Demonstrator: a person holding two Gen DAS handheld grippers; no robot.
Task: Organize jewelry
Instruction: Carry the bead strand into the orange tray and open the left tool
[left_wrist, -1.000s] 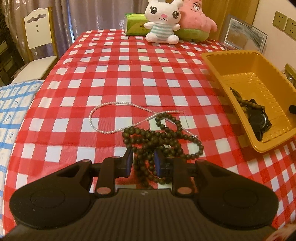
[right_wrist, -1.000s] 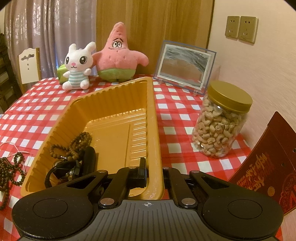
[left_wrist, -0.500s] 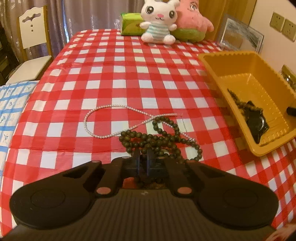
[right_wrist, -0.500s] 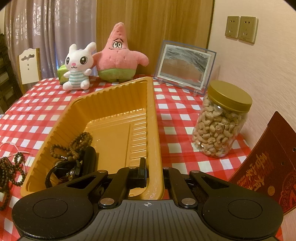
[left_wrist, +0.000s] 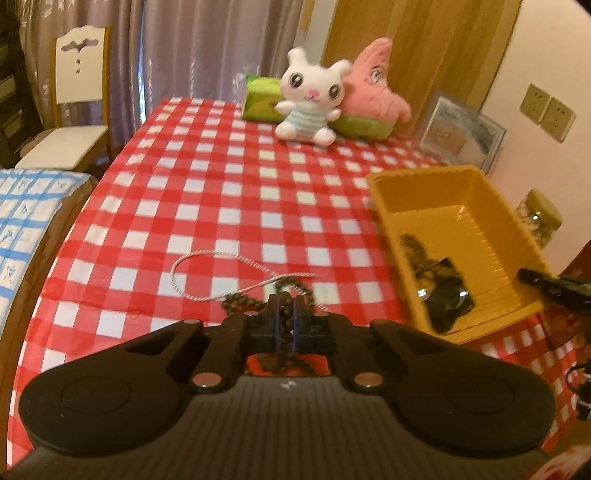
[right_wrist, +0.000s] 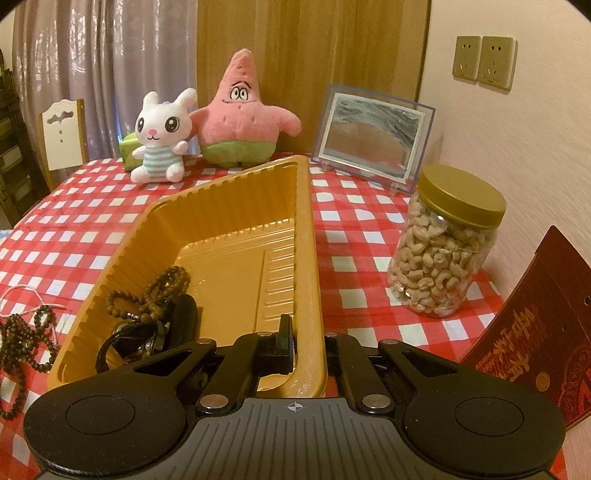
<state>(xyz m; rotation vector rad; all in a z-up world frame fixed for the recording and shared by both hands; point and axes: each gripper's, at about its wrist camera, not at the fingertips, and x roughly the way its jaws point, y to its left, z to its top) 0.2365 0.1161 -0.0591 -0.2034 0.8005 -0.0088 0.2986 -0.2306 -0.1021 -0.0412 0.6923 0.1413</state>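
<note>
Both hand-held grippers clamp: left (left_wrist: 284, 316) on dark beads (left_wrist: 283, 314), right (right_wrist: 304, 341) on tray rim (right_wrist: 309, 280).

A red-and-white checked cloth covers the tabletop (right_wrist: 354, 221). Along its far edge sit a white bunny plush (right_wrist: 160, 138), a pink starfish plush (right_wrist: 240, 114) just beside it and a green pack (left_wrist: 260, 98) behind the bunny. Near the far right corner stands a framed picture (right_wrist: 373, 140). At the right edge stand a gold-lidded jar of cashews (right_wrist: 443, 243) and a dark red card (right_wrist: 532, 332). A white chair (left_wrist: 74, 107) stands beyond the left edge.
</note>
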